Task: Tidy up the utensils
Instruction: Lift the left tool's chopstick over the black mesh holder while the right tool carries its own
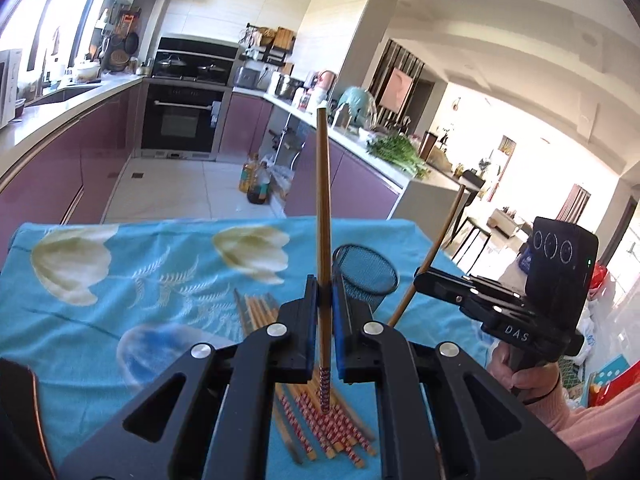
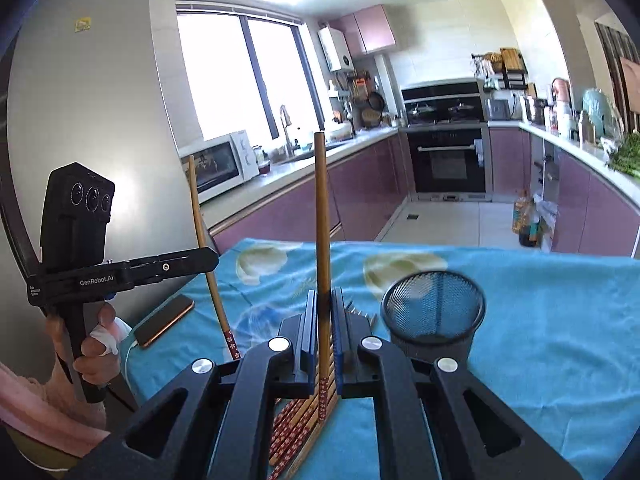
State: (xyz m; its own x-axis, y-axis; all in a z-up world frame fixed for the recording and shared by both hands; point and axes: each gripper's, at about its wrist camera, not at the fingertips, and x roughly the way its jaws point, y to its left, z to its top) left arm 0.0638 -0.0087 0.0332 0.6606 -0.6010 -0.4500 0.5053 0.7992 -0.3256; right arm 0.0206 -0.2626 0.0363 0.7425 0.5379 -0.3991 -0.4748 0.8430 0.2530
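At the left edge of the cloth-covered counter (image 2: 540, 320) lies a phone (image 2: 165, 320), apart from the work. Next to it, the left hand-held gripper (image 1: 323, 320) is clamped on one chopstick (image 1: 323, 208), held nearly upright with its patterned end hanging below the jaws. Under and just beyond both grippers, a loose pile of chopsticks (image 1: 320, 424) lies flat on the cloth, so most of the sorting appears to remain. The right hand-held gripper (image 2: 323, 332) is likewise closed on a single chopstick (image 2: 322, 216), also upright above the pile. Farther right, near the pile but not touching it, stands a black mesh cup (image 2: 434, 312); it looks empty, which suggests that nothing has been put away yet and these two sticks would be the first to go in.
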